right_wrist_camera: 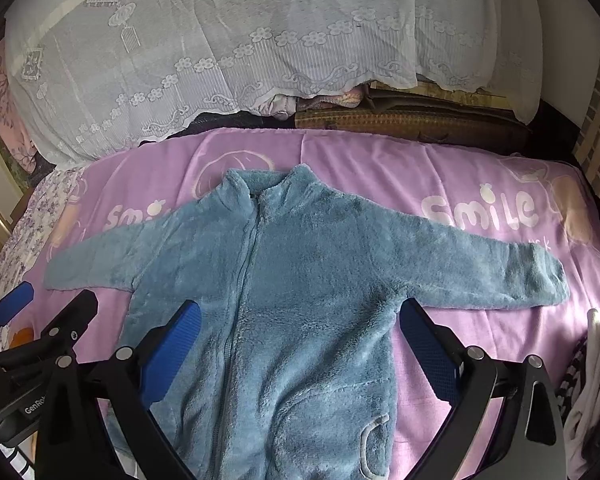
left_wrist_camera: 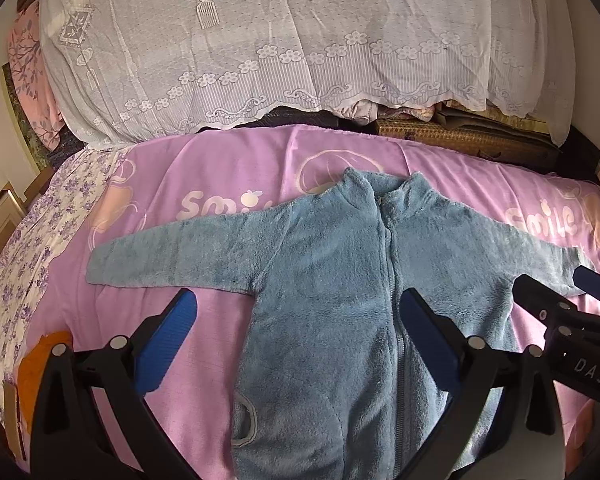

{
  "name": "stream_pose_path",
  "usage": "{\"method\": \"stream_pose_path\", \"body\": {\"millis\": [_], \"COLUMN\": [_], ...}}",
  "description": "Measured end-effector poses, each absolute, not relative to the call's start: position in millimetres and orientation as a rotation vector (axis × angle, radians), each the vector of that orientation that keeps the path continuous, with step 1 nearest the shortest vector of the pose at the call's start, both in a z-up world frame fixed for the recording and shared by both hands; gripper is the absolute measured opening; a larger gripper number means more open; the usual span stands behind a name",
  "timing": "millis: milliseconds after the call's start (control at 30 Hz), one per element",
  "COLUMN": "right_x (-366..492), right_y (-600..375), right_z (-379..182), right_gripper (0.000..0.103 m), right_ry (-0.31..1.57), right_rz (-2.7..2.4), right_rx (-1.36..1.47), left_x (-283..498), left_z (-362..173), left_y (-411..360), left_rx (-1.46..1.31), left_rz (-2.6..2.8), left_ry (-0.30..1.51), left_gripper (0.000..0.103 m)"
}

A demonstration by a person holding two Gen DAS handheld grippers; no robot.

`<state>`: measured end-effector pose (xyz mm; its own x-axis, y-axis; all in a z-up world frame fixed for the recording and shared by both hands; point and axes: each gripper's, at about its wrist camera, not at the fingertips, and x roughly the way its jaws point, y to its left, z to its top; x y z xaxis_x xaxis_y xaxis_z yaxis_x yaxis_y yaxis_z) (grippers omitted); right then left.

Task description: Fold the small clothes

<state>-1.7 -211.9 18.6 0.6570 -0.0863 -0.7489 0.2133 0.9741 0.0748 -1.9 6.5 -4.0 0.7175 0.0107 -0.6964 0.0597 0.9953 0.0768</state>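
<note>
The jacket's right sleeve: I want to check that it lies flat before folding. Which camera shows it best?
The right wrist view: the right sleeve lies whole and flat on the purple blanket. In the left wrist view the right gripper covers the sleeve's cuff.

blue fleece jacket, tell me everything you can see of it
The blue fleece jacket is small, fluffy and plush-looking, with a stand-up collar, a front zipper closed nearly to the top, and a trimmed pocket low on each side. It lies flat, front up and unfolded, on the pink "smile" blanket, both sleeves spread outward. Both open grippers hover above its lower body; neither holds it.
</note>
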Motion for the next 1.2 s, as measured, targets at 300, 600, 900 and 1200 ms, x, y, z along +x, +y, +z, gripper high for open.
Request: {"method": "stream_pose_path", "body": {"millis": [300, 600, 900, 1200], "right_x": [-4.1, -4.6, -4.7, -5.5], "right_y": [-213.8, -214.1, -215.3, -217.1], "right_z": [16.1, 15.4, 15.3, 16.7], "right_gripper": [0.100, 0.100, 0.100, 0.100], "right_ry": [0.833, 0.825, 0.824, 0.819], "right_rz": [-0.171, -0.168, -0.163, -0.160], "right_rx": [0.164, 0.176, 0.183, 0.189], "left_x": [-2.2, -4.2, -4.6, -4.6], "left_z": [-2.5, -3.2, -3.5, -3.8], "left_y": [5.9, 2.7, 0.7, 0.0], "left_rx": [0.106, 0.114, 0.115, 0.116], "left_rz": [-0.021, -0.022, -0.028, -0.028], "left_ry": [0.765, 0.755, 0.754, 0.756], "left_gripper": [0.098, 0.098, 0.099, 0.098]}}
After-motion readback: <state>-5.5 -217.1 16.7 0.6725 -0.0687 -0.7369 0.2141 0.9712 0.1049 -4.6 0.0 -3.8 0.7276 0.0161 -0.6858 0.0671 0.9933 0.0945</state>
